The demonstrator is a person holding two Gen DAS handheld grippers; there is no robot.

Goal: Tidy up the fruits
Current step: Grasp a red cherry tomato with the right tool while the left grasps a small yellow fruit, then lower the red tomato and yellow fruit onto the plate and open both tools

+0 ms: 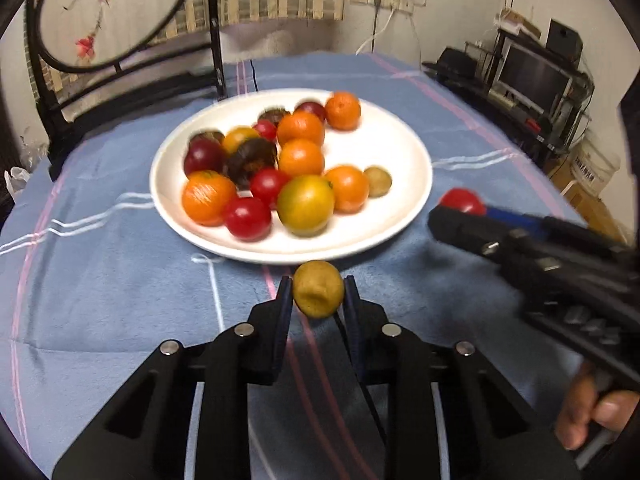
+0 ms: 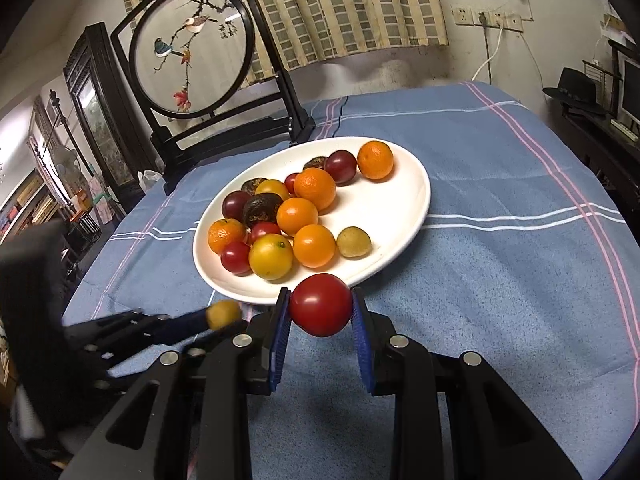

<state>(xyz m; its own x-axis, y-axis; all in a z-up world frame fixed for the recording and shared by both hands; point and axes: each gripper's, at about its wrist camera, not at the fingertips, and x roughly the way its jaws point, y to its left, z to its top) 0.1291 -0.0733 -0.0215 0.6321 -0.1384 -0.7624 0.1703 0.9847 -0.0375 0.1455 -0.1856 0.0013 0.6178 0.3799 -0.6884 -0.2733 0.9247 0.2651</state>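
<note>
Small tan fruit (image 1: 318, 289) is clamped betw. pads of left gripper (image 1: 318, 294), just in front of plate's near rim. Red tomato (image 2: 321, 304) is clamped in right gripper (image 2: 321, 312), also at near rim, to the right of tan one. White plate (image 2: 404, 216) w/ oranges, tomatoes, dark fruits sits on blue cloth (image 2: 500, 280). A hand (image 1: 596, 412) holds right gripper.

Bare cloth (image 2: 500, 280) right of plate (image 2: 408, 216)
</note>
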